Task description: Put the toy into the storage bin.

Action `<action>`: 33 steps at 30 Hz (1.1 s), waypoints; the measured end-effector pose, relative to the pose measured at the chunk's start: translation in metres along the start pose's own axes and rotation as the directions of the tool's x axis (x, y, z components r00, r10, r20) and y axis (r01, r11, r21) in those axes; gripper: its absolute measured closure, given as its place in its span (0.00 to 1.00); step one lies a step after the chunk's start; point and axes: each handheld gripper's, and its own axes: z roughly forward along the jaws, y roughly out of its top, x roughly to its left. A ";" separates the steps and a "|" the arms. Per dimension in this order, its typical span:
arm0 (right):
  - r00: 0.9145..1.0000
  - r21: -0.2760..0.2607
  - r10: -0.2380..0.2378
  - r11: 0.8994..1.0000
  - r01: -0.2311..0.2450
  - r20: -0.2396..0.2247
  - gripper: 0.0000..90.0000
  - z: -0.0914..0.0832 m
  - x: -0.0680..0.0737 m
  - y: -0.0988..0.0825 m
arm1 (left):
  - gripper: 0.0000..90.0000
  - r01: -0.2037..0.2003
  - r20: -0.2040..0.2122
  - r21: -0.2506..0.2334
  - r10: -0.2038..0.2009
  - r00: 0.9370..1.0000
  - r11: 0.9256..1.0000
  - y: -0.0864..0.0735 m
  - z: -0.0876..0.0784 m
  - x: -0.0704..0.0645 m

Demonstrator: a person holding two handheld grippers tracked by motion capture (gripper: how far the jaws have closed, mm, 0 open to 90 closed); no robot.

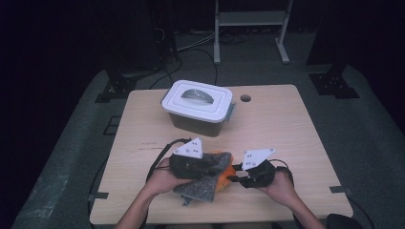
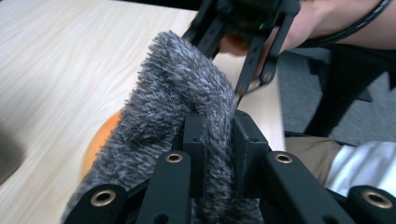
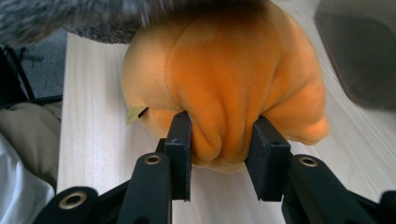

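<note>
A grey furry cloth (image 1: 200, 188) lies over an orange plush toy (image 1: 224, 179) near the table's front edge. My left gripper (image 1: 217, 167) is shut on the cloth; in the left gripper view its jaws (image 2: 217, 135) pinch a fold of the grey pile (image 2: 173, 84), with the orange plush (image 2: 100, 140) showing beneath. My right gripper (image 1: 235, 179) comes in from the right, and it is also seen beyond the cloth as the right gripper (image 2: 243, 51). In the right gripper view its pads (image 3: 180, 140) squeeze a bulge of the orange plush (image 3: 224, 70), with the grey cloth (image 3: 46, 18) above it.
A container with a white lid (image 1: 197, 100) stands at the middle back of the wooden table (image 1: 286, 129), near a round hole (image 1: 245, 98). A metal stand (image 1: 250, 19) and cables sit on the floor behind. The person's legs are below the front edge.
</note>
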 end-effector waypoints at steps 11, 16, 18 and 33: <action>1.000 -0.037 0.013 0.999 -0.013 -0.025 0.75 -0.006 0.000 -0.003 | 0.87 0.040 -0.056 0.029 -0.039 0.998 0.999 -0.023 -0.009 0.007; 0.999 -0.010 -0.035 0.999 0.035 0.022 0.75 -0.004 0.008 0.006 | 0.87 0.041 -0.047 0.026 -0.040 0.998 0.999 -0.018 -0.010 0.005; 0.998 0.000 -0.060 0.998 0.060 0.036 0.74 -0.002 0.012 0.009 | 0.87 0.035 -0.022 0.010 -0.035 0.999 0.999 -0.011 -0.006 0.002; 0.999 -0.022 -0.035 0.999 0.034 -0.022 0.63 -0.001 0.006 -0.008 | 0.87 0.141 -0.052 -0.028 -0.142 0.989 0.990 -0.032 -0.013 0.021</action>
